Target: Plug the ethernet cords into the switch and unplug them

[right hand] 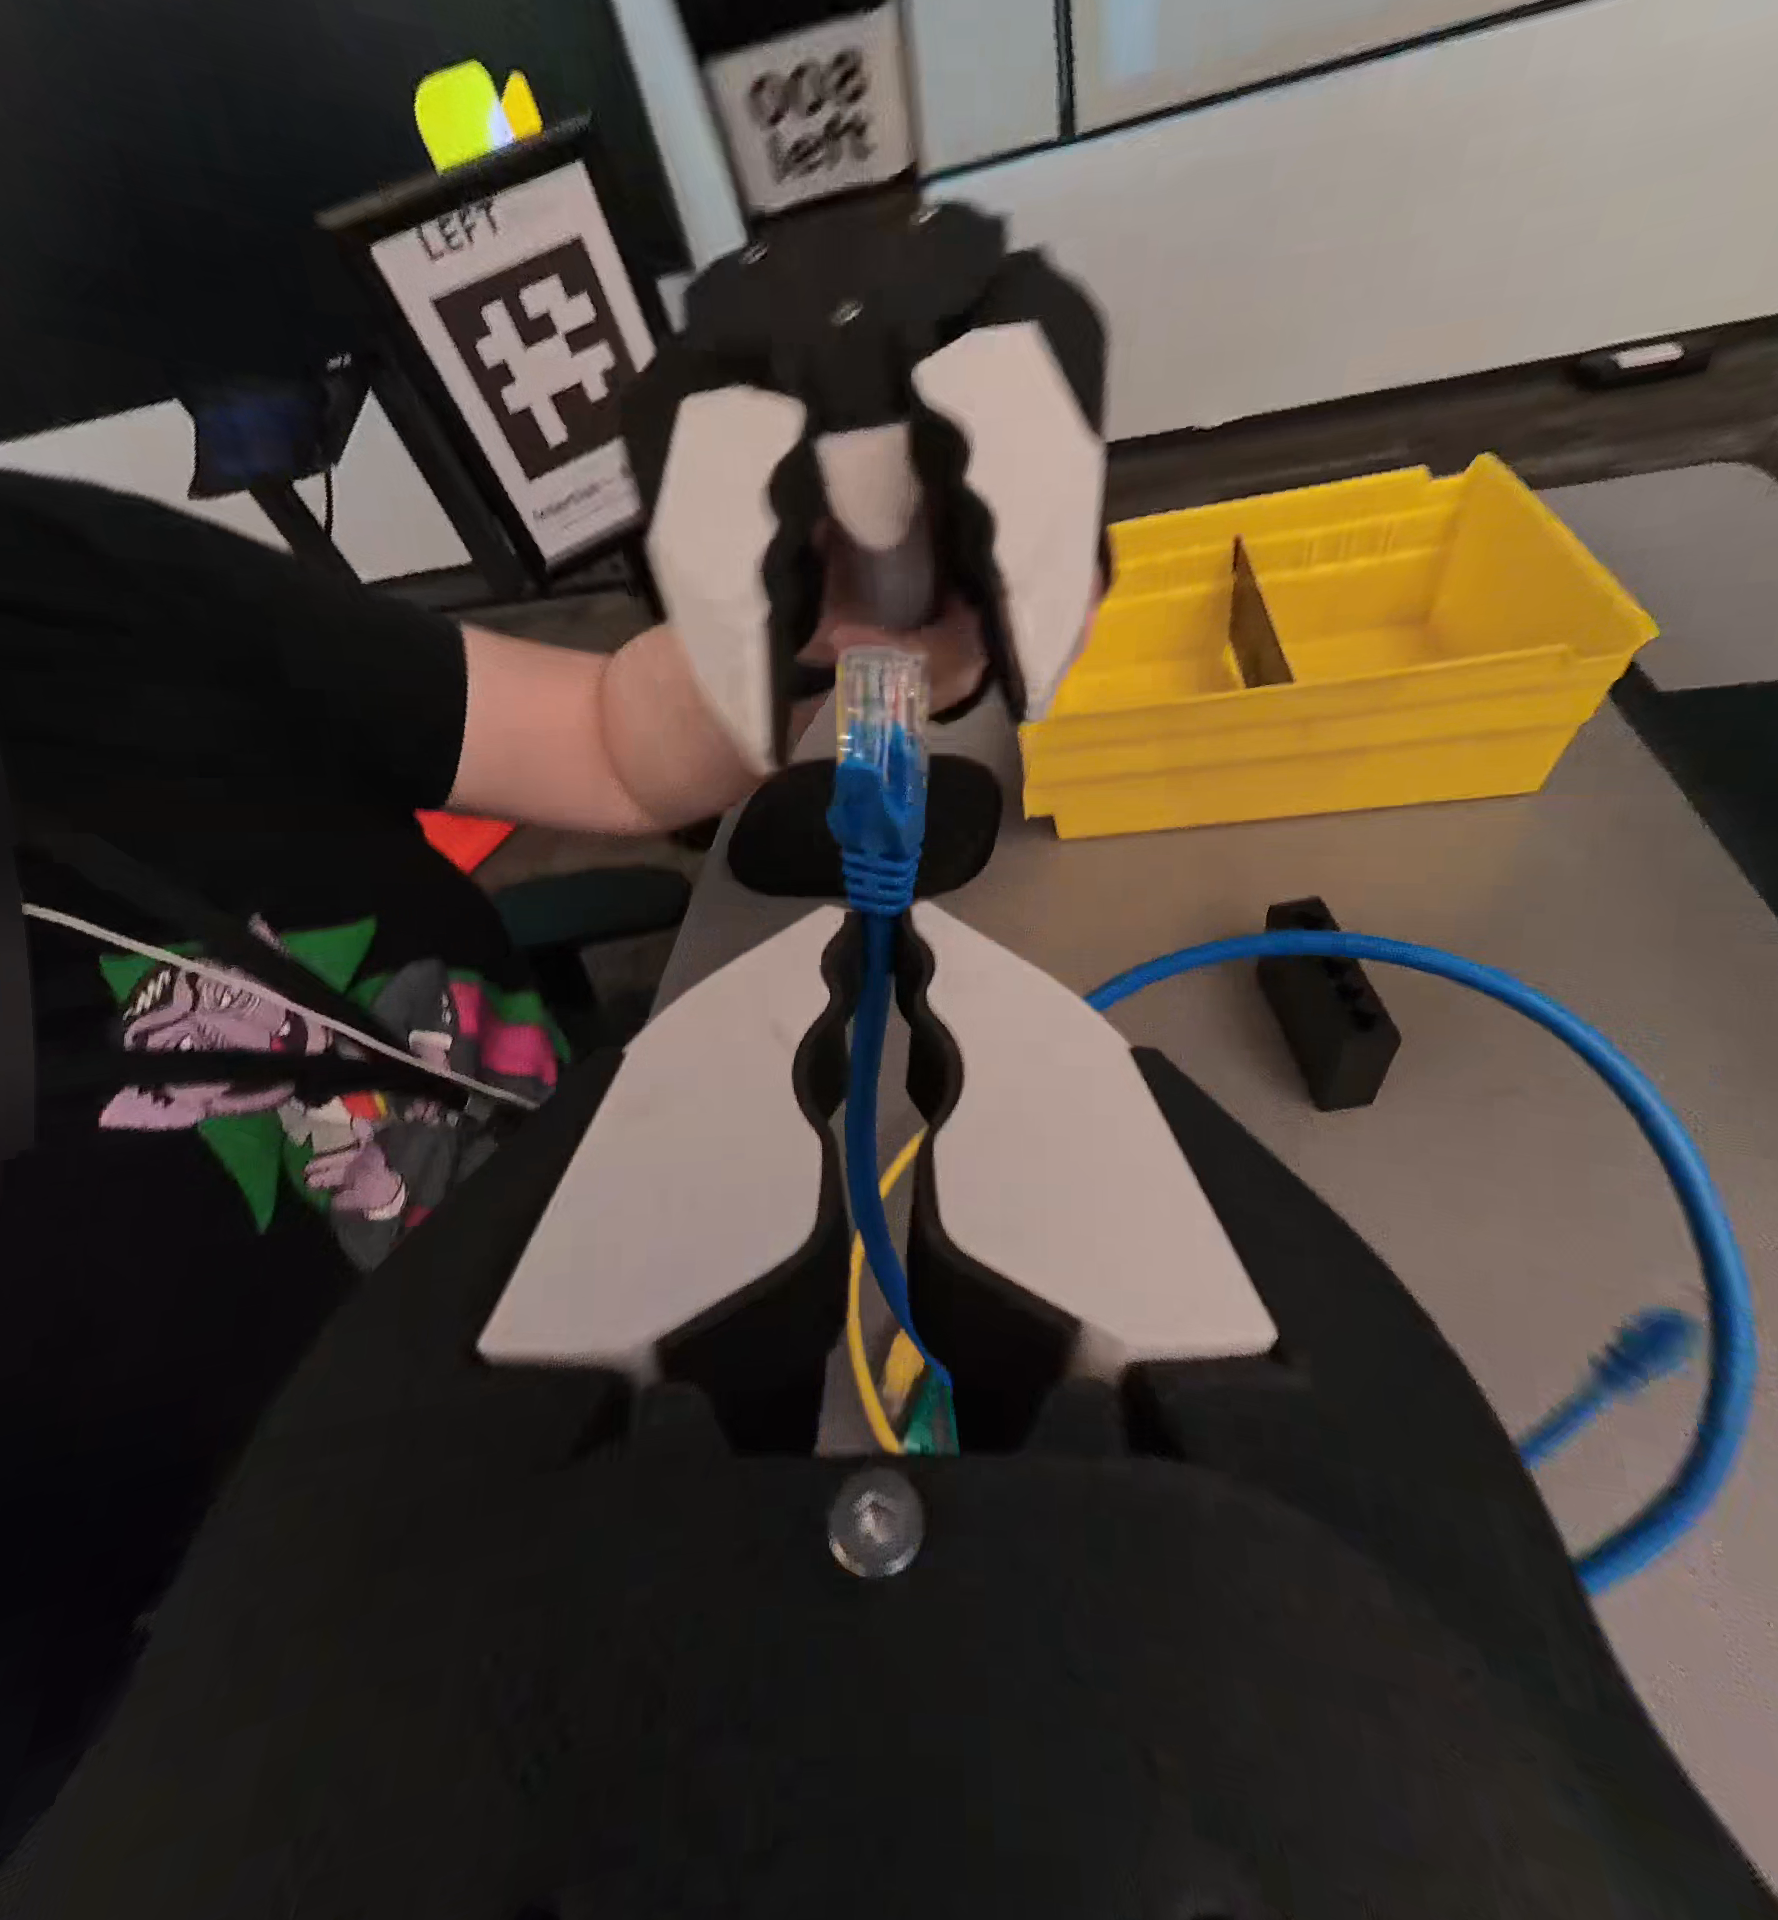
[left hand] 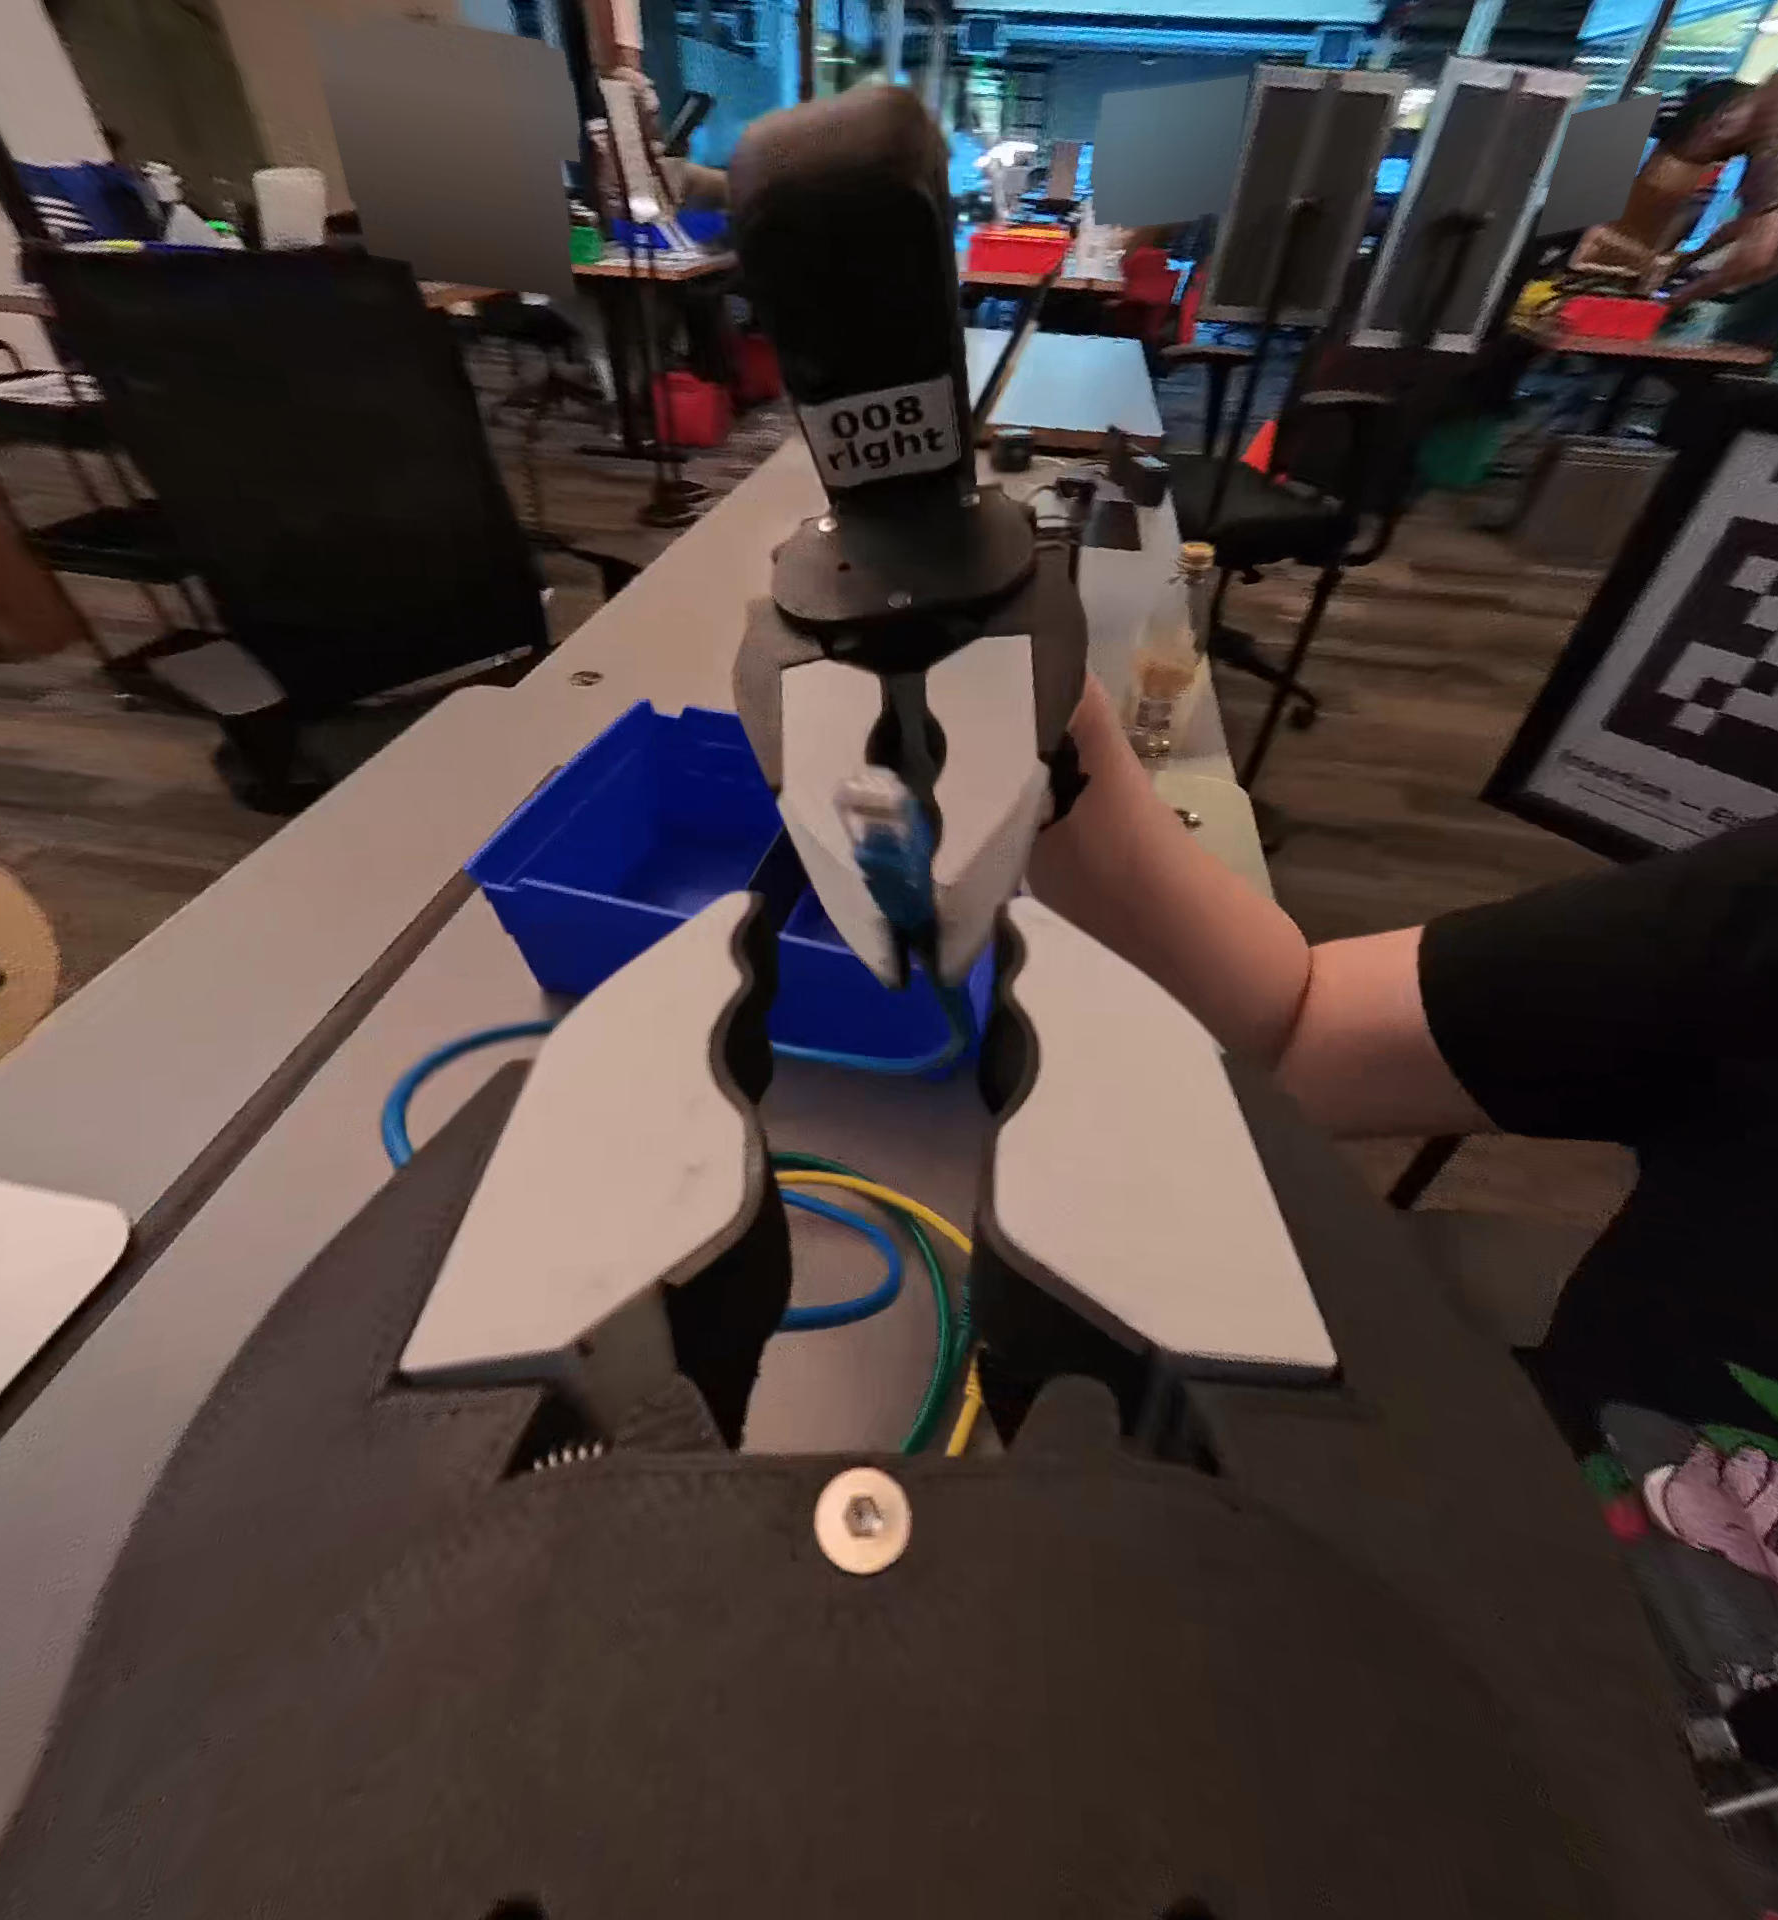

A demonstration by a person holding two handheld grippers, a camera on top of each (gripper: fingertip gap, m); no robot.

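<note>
The blue cord [right hand: 869, 1039] is clamped by the right gripper [right hand: 877, 925]; the left gripper [left hand: 880, 935] is held agape. The plug [right hand: 877, 707] should be squared to the switch [right hand: 1332, 1003] before insertion.

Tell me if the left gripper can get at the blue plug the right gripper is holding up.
Probably yes: the left gripper is open and faces the plug, which sticks out past the right gripper with nothing between.
</note>
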